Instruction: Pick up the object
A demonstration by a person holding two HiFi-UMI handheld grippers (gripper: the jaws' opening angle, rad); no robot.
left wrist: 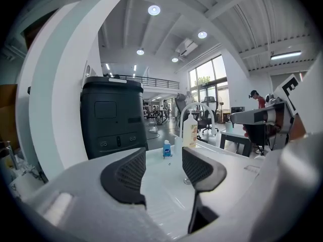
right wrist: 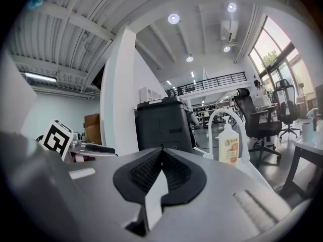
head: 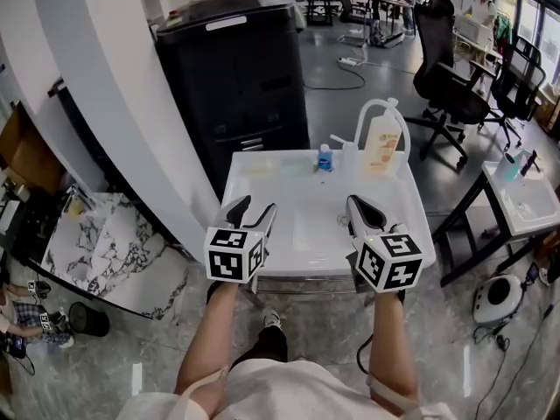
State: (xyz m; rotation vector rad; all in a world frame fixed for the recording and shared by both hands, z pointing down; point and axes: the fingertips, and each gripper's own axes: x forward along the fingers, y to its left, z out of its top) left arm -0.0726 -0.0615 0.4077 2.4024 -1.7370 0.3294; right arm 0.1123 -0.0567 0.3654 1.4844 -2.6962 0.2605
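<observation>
A white washbasin (head: 262,178) stands in front of me. On its back ledge are a small blue bottle (head: 325,158) (left wrist: 167,149) and a tall pump bottle of orange soap (head: 382,144) (left wrist: 190,131) (right wrist: 228,150), which sits under an arched white tap (head: 367,112). My left gripper (head: 252,213) (left wrist: 164,173) hovers over the basin's front left, open with nothing between its jaws. My right gripper (head: 360,210) (right wrist: 161,173) is over the front right, shut and empty. Both are well short of the bottles.
A black cabinet (head: 232,86) stands behind the basin on the left, beside a white column (head: 105,103). Office chairs (head: 446,77) are at the back right. A second basin on a stand (head: 525,204) is at the right. Marble slabs (head: 105,252) lie on the floor at the left.
</observation>
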